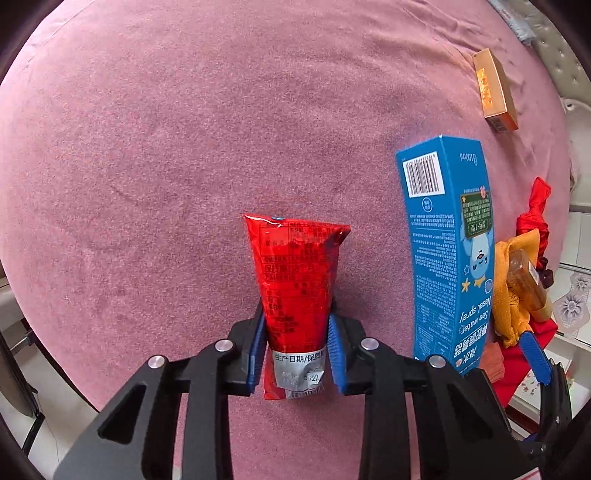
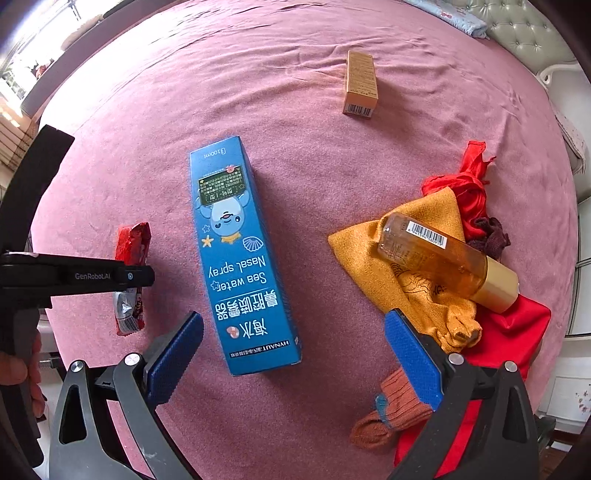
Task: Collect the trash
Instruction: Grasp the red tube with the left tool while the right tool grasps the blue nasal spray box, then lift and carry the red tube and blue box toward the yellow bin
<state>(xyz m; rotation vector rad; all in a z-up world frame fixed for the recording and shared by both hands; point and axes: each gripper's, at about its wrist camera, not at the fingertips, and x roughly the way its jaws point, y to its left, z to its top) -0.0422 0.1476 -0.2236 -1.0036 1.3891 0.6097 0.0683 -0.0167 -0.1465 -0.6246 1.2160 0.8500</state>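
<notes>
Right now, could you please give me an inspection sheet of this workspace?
Surface: pink bedspread, lightly creased.
Job's things: red wrapper; blue nasal spray box lying flat; small gold box farther off.
Clutter: amber bottle on yellow cloth, red fabric, brown sock.
Grippers: left claw shut on the wrapper; right claw open, nearest the blue box's end.
Cables: nothing seen.
Surroundings: tufted headboard.
</notes>
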